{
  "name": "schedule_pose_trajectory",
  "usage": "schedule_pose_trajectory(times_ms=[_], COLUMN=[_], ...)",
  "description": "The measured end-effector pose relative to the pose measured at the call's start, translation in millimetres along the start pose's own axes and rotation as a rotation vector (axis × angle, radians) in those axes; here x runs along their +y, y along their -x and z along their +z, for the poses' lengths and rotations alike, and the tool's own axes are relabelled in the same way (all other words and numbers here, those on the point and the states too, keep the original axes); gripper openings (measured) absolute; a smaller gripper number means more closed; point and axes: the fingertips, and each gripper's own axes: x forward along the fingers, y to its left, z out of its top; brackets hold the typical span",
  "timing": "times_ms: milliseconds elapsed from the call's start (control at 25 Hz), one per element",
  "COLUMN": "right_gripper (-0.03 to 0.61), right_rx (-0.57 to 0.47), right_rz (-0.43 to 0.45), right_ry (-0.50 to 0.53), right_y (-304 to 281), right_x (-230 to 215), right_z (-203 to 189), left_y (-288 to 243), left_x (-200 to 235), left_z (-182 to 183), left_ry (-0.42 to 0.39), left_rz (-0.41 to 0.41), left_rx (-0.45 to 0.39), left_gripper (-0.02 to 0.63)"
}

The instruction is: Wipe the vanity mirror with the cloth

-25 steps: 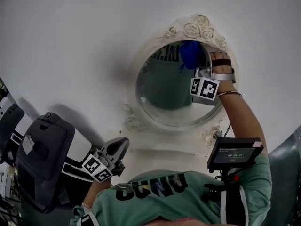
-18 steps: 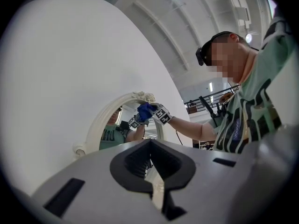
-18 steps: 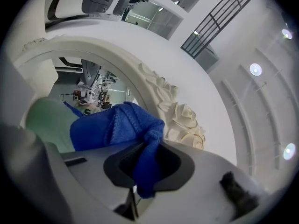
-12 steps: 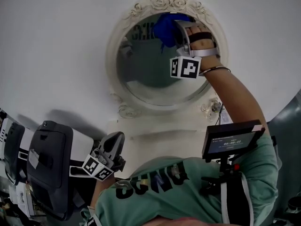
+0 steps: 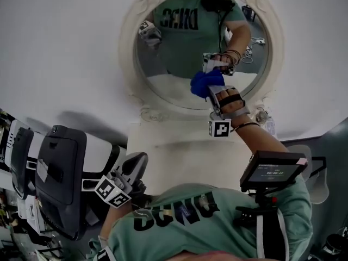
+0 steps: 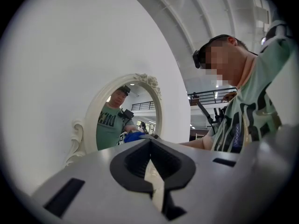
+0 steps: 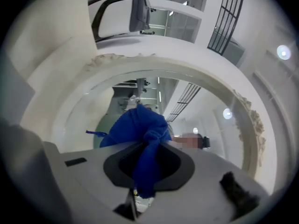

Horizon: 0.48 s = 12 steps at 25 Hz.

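The oval vanity mirror [image 5: 179,58] in its ornate white frame hangs on the white wall above a white shelf. My right gripper [image 5: 211,91] is shut on a bunched blue cloth [image 5: 204,82], which presses on the lower right of the glass. In the right gripper view the blue cloth [image 7: 140,132] bulges out of the jaws against the mirror glass [image 7: 201,106]. My left gripper [image 5: 137,167] hangs low at the left, away from the mirror, shut with nothing in it. The left gripper view looks sideways at the mirror [image 6: 135,111] and the cloth [image 6: 134,136].
A black-and-white padded machine [image 5: 60,178] stands at the lower left next to my left gripper. A small screen [image 5: 272,170] is mounted on the person's chest rig at the right. The white shelf [image 5: 174,145] runs below the mirror.
My right gripper carried the cloth from the top of the glass down to its lower right part. The left gripper stayed low at the left.
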Motion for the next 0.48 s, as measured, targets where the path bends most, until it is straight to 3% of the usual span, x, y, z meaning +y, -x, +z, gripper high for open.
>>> schedule_pose_trajectory(times_ms=[240, 320, 480], right_gripper=[0.049, 0.049, 0.049], right_rx=[-0.018, -0.012, -0.007], right_rz=[0.362, 0.383, 0.374], right_ry=[-0.009, -0.062, -0.122], right_y=[17.8, 20.5, 17.4], right_x=[180.8, 201.3, 199.1], right_z=[1.1, 4.6, 7.9], left_y=[-0.3, 4.2, 8.3], left_x=[7.6, 9.9, 12.2], left_z=[-22.9, -30.2, -38.1], left_ry=[0.045, 0.043, 0.039], left_rz=[0.053, 0.060, 0.054], left_rx=[0.093, 0.118, 0.128], left_gripper=[0.009, 0.009, 0.009])
